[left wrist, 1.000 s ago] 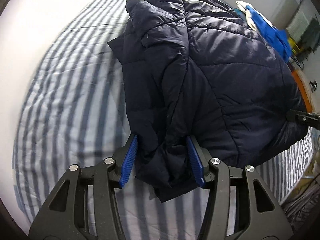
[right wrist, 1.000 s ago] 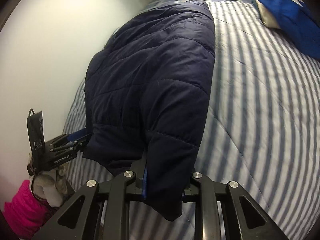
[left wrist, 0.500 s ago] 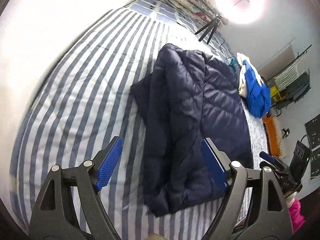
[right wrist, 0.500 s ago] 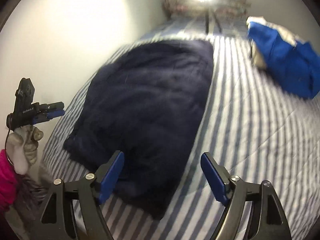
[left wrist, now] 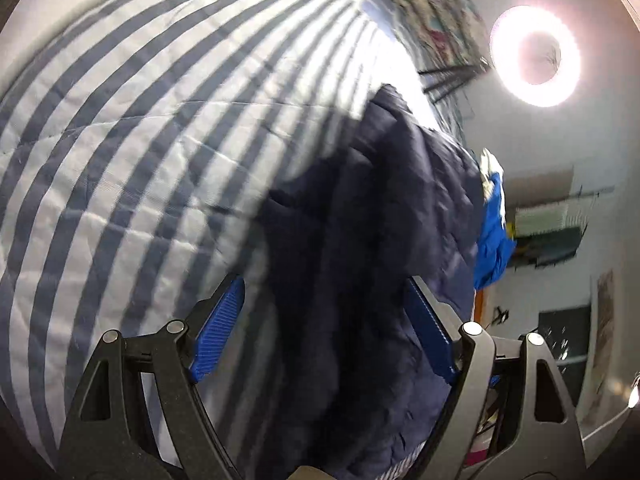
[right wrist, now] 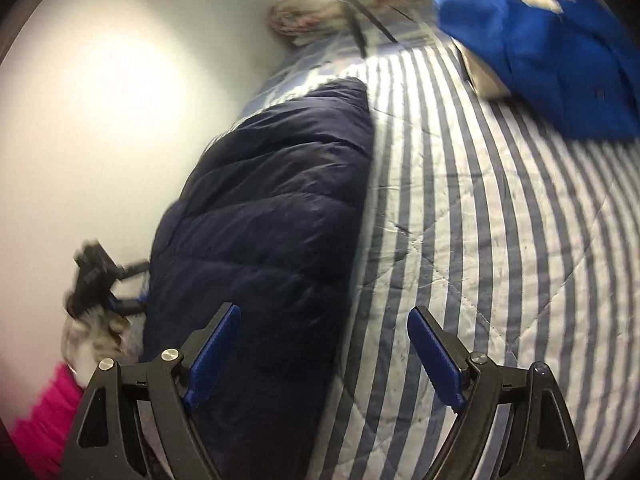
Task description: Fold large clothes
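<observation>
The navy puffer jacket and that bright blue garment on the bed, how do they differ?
The navy puffer jacket is dark, quilted and folded into a long, narrow bundle near the wall; the bright blue garment is vivid, smooth and heaped loosely at the far side. The jacket lies right in front of both open grippers, the left gripper and the right gripper; the blue one lies beyond them. Both rest on the striped bedcover.

Bare striped blue-and-white quilted bedspread lies open right of the folded navy quilted puffer jacket. Far right corner blocked by a bright blue garment pile. White wall closes the jacket's left side.
</observation>
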Demonstrator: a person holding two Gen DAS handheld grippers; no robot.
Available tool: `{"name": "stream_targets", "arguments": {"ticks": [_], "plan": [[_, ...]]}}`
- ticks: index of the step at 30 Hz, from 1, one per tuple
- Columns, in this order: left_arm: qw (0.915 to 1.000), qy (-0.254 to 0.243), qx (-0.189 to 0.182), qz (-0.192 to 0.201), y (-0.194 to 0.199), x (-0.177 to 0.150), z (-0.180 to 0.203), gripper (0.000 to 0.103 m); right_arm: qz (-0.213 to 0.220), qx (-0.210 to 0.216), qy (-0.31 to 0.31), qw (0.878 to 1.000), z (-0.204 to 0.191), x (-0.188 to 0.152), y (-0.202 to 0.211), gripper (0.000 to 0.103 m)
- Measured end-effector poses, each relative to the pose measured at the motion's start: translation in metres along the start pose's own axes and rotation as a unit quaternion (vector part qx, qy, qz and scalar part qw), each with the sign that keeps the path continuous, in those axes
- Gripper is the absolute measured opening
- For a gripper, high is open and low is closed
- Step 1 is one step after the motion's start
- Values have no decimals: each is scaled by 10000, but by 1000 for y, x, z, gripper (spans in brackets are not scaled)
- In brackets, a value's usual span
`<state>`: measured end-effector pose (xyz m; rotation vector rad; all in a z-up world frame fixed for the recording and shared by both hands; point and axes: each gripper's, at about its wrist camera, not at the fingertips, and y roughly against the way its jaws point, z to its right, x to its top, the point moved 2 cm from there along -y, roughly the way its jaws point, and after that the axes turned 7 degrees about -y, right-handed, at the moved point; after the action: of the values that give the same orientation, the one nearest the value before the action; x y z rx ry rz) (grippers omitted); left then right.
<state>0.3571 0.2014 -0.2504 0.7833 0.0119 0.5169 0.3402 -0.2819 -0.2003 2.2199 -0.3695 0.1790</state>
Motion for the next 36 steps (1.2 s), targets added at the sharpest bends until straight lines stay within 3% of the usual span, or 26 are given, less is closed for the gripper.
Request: {"name": "stream_targets", "arguments": {"ticks": [3, 8, 11, 17, 19, 20, 22, 24, 27, 30, 36], "plan": [[9981, 363, -494, 57, -2, 5, -11, 84, -72, 172, -293, 9994, 12, 7, -10, 87], [9948, 163, -991, -187, -13, 9, -4, 84, -192, 463, -414, 9979, 18, 18, -26, 87], [9951, -29, -921, -363, -24, 10, 3, 84, -275, 553, -407, 9973, 19, 22, -38, 87], [9958, -175, -843, -325, -31, 19, 14, 84, -409, 644, -271, 9967, 11, 19, -56, 87], [9965, -332, -692, -326, -37, 21, 21, 80, -437, 679, -216, 9965, 6, 18, -62, 87], [9967, -428, -595, -334, -39, 22, 26, 73, -439, 692, -208, 9964, 4, 18, -64, 87], [9964, -634, -429, -358, -50, 23, 36, 61, -512, 768, -183, 9956, -3, 16, -71, 80], [9958, -785, -268, -384, -55, 22, 44, 47, -658, 861, -165, 9940, -12, 13, -79, 61], [9932, -1120, 46, -314, -55, 20, 59, 33, -585, 515, 54, 9969, -28, 10, -85, 51], [9875, -1523, 352, -208, -48, 12, 74, 25, -476, 294, 276, 9981, -42, 10, -80, 35], [9751, -2067, 799, 39, -44, 2, 104, 18, -254, -307, 828, 9958, -80, 2, -71, 22]]}}
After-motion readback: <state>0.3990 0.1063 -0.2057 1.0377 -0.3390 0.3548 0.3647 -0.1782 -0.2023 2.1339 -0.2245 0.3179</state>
